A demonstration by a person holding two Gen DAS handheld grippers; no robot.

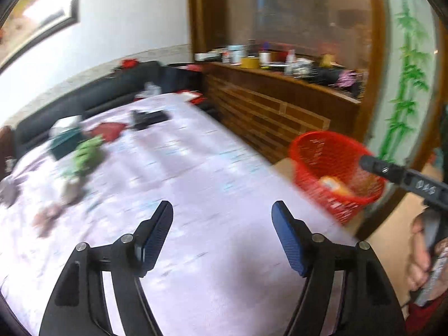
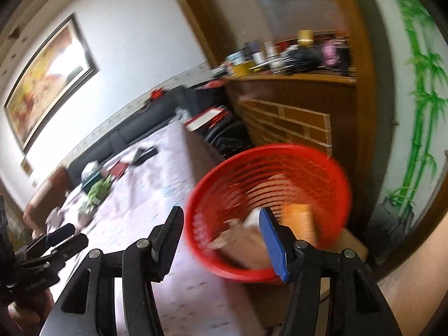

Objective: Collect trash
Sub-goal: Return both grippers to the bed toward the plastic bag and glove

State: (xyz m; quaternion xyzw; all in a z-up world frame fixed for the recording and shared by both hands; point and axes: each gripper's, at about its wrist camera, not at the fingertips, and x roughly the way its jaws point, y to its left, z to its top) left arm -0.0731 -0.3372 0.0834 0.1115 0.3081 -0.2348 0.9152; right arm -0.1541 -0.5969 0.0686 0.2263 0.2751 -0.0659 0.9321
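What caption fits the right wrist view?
Open right gripper poised before the red basket holding trash beside the table.

Black left tool point(image 1: 221, 212) with blue pads point(image 1: 288, 240), apparently textured, silver screws.

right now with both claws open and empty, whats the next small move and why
Probably swing the left claw toward the green crumpled wrapper at the far left of the table. Both claws are open with nothing between the fingers, the right claw sits by the red basket, which already holds an orange packet, and loose scraps remain on the cloth.
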